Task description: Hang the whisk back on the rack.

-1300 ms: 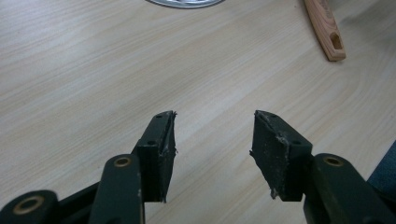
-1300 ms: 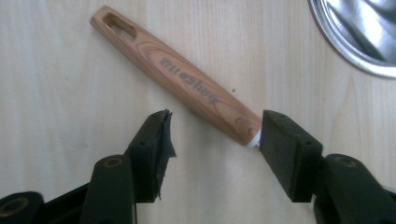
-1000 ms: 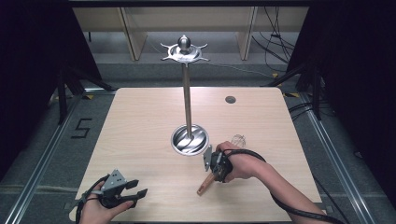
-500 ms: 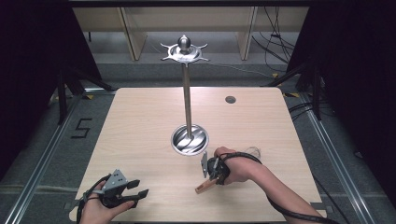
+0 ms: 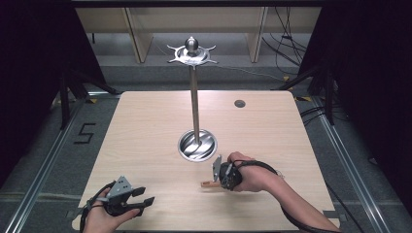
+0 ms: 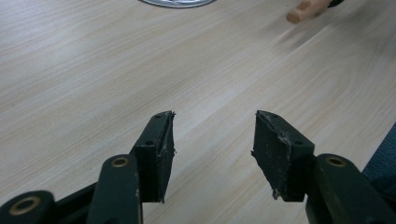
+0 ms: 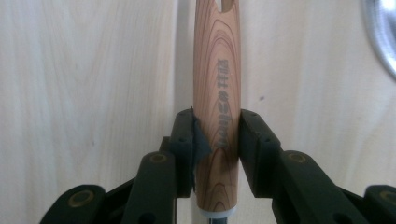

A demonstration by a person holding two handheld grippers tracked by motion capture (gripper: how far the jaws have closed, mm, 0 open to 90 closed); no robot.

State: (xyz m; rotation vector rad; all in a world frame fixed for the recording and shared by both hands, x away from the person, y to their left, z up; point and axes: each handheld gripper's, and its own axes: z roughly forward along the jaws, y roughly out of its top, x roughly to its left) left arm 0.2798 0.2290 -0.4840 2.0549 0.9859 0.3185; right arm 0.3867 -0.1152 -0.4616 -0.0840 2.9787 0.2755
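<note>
One wooden table (image 5: 145, 141), pale grain. One metal stand (image 5: 195, 111) mid-table: round polished base, upright pole, spoked top with knob. One small dark disc (image 5: 239, 103) near far edge, right of pole.

Two grippers. Left gripper (image 5: 142, 202) at near left corner, low over table, jaws wide apart, nothing between. Right gripper (image 5: 217, 180) toward near edge, right of centre, just in front of stand base; jaws clamped on one wooden handle (image 7: 217, 93), printed lettering on it, slot at far end, pale collar at near end.
</note>
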